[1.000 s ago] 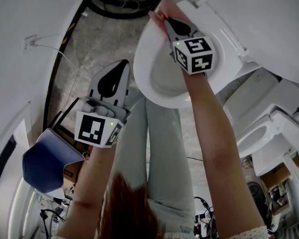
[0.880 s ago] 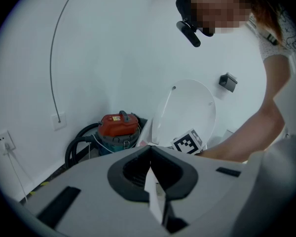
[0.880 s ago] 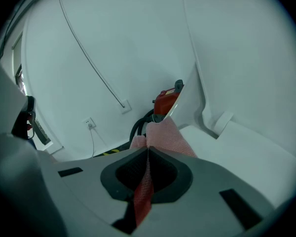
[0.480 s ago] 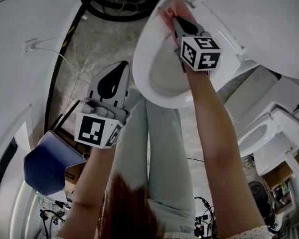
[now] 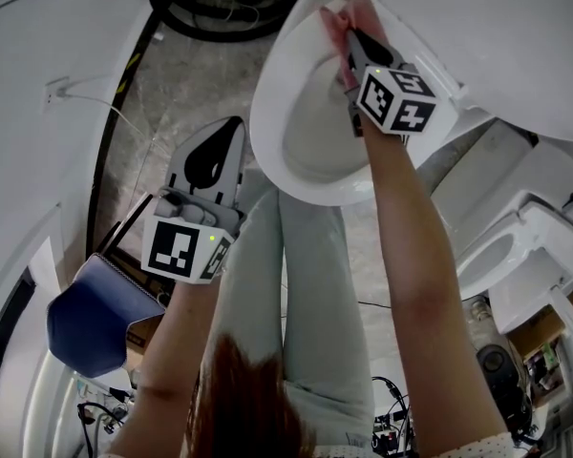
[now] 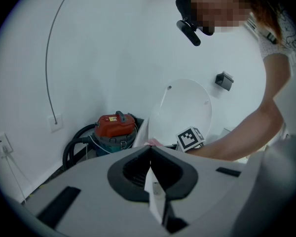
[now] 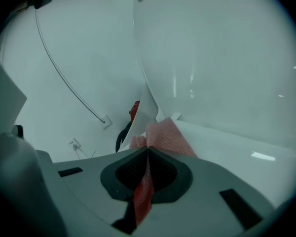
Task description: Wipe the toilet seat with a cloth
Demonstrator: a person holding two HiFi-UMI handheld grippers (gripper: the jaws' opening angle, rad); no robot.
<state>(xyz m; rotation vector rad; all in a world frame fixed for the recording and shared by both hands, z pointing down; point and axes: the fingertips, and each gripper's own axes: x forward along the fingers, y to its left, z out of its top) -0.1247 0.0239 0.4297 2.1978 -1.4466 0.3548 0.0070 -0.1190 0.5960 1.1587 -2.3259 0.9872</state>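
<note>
— Nearest the camera, what's there?

— The person's legs (image 5: 306,284) in pale trousers, close to the front edge of the toilet seat (image 5: 265,127). Left of the knee the left gripper (image 5: 233,124) hangs over the floor (image 5: 167,89). Its jaws are pressed together with nothing between them, and the tip is just beside the seat's outer left edge, not touching it.

— Room on that side?

— Bare speckled floor runs between the seat and the curved white wall (image 5: 38,84). A blue bag (image 5: 91,313) sits lower left, well apart from the toilet.

— And the cloth (image 7: 166,135)?

— Pink, and clamped in the right gripper (image 5: 350,34). The jaws are clenched on it, with a reddish strip running back down the slot. Its free end lies spread on the seat's far rim, up against the foot of the raised lid (image 7: 217,58). In the head view it shows as a pink tuft just ahead of the jaws.

— Tight there?

— Yes. The lid is close on the right and the seat's outer edge falls away on the left, with little between.

— Beyond?

— A red vacuum cleaner (image 6: 116,126) with a black hose (image 5: 196,8) stands by the wall, past the toilet's left side. To the right, a second toilet (image 5: 511,251) sits near.
</note>
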